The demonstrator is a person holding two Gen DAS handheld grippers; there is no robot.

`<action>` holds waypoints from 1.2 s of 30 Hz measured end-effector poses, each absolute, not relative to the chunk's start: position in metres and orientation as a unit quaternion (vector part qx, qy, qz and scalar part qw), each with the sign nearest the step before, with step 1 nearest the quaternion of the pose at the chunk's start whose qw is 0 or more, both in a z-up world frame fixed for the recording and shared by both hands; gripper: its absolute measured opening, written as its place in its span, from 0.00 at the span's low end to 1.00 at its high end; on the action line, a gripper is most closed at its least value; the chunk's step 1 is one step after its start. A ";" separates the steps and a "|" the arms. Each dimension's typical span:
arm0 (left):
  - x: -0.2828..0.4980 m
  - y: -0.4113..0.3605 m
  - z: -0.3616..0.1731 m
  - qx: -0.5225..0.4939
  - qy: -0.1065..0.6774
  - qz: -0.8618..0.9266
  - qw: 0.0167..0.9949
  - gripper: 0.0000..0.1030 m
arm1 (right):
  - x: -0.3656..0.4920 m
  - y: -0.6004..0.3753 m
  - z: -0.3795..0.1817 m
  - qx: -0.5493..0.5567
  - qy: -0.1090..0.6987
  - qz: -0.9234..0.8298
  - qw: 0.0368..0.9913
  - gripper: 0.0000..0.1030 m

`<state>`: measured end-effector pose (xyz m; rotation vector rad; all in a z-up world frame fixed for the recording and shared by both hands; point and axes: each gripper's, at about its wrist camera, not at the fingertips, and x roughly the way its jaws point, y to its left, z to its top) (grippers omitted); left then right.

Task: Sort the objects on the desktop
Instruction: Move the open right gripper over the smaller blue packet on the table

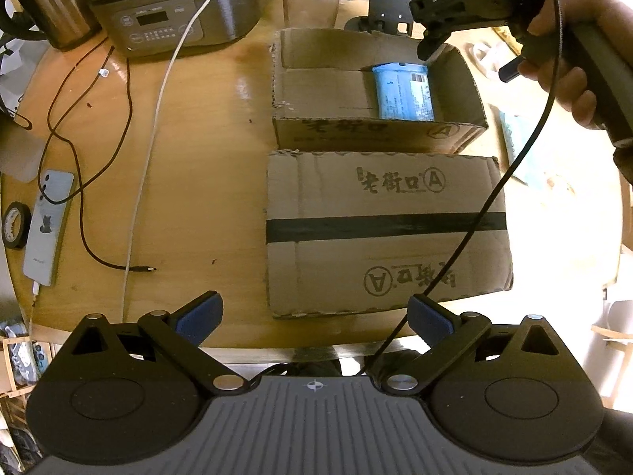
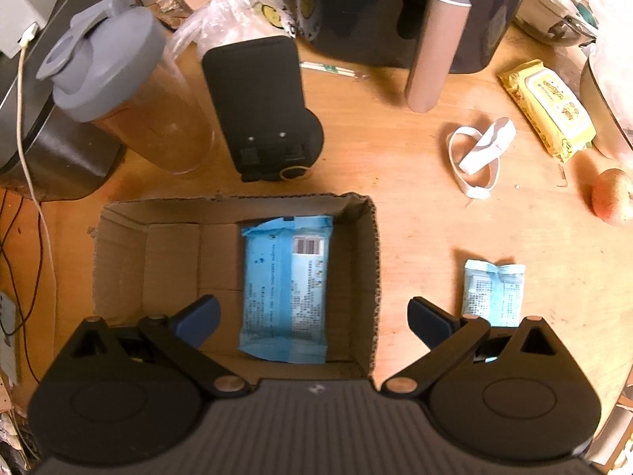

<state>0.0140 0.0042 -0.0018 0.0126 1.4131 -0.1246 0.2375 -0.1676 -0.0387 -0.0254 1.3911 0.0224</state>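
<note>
Right wrist view: right gripper [image 2: 312, 316] spread wide, holding nothing, above open box [image 2: 366, 277].
Blue pack [image 2: 287, 289]: flat inside box, right side.
Left gripper [image 1: 314, 314]: wide, empty, at table's [image 1: 205, 158] near edge.

Glossy round wooden table [image 1: 205, 150]

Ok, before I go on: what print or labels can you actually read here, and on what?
"DAS": on the right tongs, on the black body.
"老街口" and a circled "A": on top of the closed box, printed twice, once upside down.
Circled "A" with half-hidden characters: on the front wall of the open box.
Blue packet in the open box: barcode, print too small.
Small blue packet, yellow wipes pack, cooker panel: unreadable.
</note>
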 end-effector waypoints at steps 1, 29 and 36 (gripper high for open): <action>0.014 0.003 -0.002 0.006 0.649 -0.058 0.758 0.99 | 0.237 -0.170 -0.039 -0.011 0.641 0.010 0.768 1.00; 0.015 -0.038 -0.004 0.022 0.654 -0.069 0.753 0.99 | 0.235 -0.234 -0.045 0.007 0.645 -0.012 0.764 1.00; 0.016 -0.047 -0.005 0.025 0.655 -0.072 0.752 0.99 | 0.234 -0.248 -0.046 0.010 0.645 -0.018 0.764 1.00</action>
